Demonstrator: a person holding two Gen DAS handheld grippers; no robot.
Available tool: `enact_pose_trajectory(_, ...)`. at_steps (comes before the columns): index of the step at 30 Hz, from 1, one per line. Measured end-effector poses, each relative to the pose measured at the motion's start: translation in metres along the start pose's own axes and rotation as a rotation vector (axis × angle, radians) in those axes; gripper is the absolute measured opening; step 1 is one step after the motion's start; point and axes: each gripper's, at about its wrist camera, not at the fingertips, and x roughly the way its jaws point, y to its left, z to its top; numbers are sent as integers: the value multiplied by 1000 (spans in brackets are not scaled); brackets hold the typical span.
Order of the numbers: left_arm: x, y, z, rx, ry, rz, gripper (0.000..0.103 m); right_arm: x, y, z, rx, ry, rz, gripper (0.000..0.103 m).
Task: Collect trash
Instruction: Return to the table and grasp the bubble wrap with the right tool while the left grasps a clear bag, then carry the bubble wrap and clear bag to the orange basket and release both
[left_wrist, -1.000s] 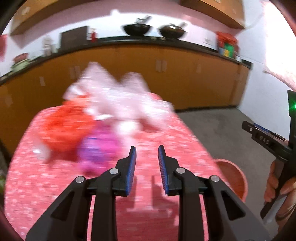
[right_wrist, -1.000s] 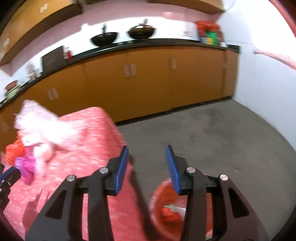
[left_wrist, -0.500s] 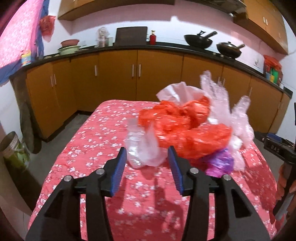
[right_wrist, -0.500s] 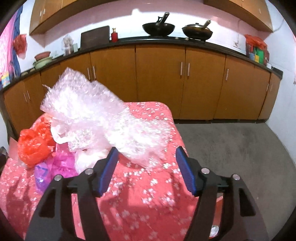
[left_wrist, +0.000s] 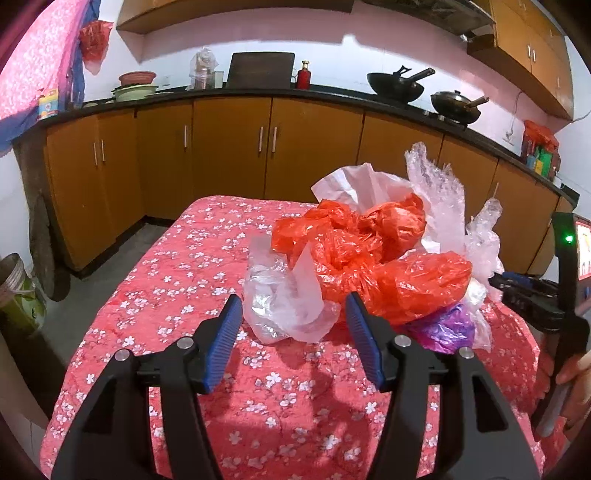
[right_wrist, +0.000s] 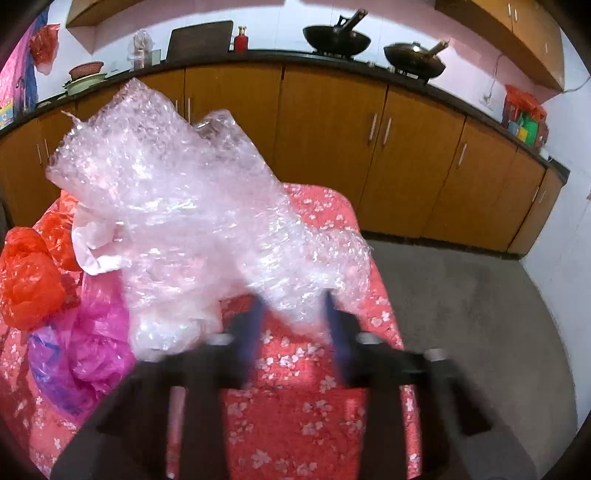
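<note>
A heap of plastic trash lies on a table with a red flowered cloth (left_wrist: 207, 280). In the left wrist view my left gripper (left_wrist: 294, 320) is open, its fingers on either side of a clear plastic bag (left_wrist: 284, 299). Behind it are red bags (left_wrist: 373, 254), white plastic (left_wrist: 354, 184), bubble wrap (left_wrist: 443, 199) and a purple bag (left_wrist: 447, 326). In the right wrist view my right gripper (right_wrist: 293, 317), blurred, stands open around the low edge of the bubble wrap (right_wrist: 192, 206). A pink and purple bag (right_wrist: 85, 343) and a red bag (right_wrist: 27, 280) lie left.
Orange cabinets (left_wrist: 229, 151) under a black counter run behind the table, with woks (left_wrist: 399, 81) on top. Grey floor (right_wrist: 480, 314) lies right of the table. A bucket (left_wrist: 14, 291) stands on the floor at left. The right gripper's body (left_wrist: 546, 295) shows at the left view's right edge.
Both grippers swung from the floor side toward the heap and moved closer. The left gripper opened wider around the clear bag. The right gripper reached the bubble wrap's edge.
</note>
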Motion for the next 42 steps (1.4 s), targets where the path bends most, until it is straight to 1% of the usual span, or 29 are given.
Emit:
enact_pose_trajectory(1,2,0,0,-3,7,2,59,0,-2,-1,7,3,10,11)
enact_pose_trajectory(3,7,1,1,-16,25,8,59,-2,-6,-1,27,-4,24,7)
enact_pose_trajectory(5,11,4,1,-33,40,15,58,-4,-12,-2,42,-10,35,7)
enact_pose_trajectory(7,16,7,0,-51,61,22,55,-6,-14,-5,54,-11,45,7)
enact_pose_trajectory(9,21,8,-1,-58,82,28,46,-9,-14,-7,59,-10,50,7)
enact_pose_trajectory(10,25,8,-1,-56,93,43,43,-9,-15,-7,59,-10,52,7)
enact_pose_trajectory(12,32,11,-1,-63,131,60,22,-11,-15,-8,61,-10,55,7)
enact_pose_trajectory(13,35,13,-2,-71,142,61,16,-12,-15,-10,60,-11,55,7)
enact_pose_trajectory(14,36,15,-2,-81,152,68,7,-14,-15,-11,57,-13,54,7)
enact_pose_trajectory(17,33,26,-2,-106,149,83,0,-19,-14,-16,53,-18,54,7)
enact_pose_trajectory(23,9,44,8,-109,94,95,0,-32,-20,-17,72,-40,57,7)
enact_pose_trajectory(27,-10,51,21,-115,47,91,0,-46,-22,-16,85,-63,67,6)
enact_pose_trajectory(39,-60,34,53,-82,-77,33,0,-93,-28,-9,86,-141,93,6)
enact_pose_trajectory(42,-72,28,59,-77,-102,16,0,-103,-31,-9,80,-148,92,6)
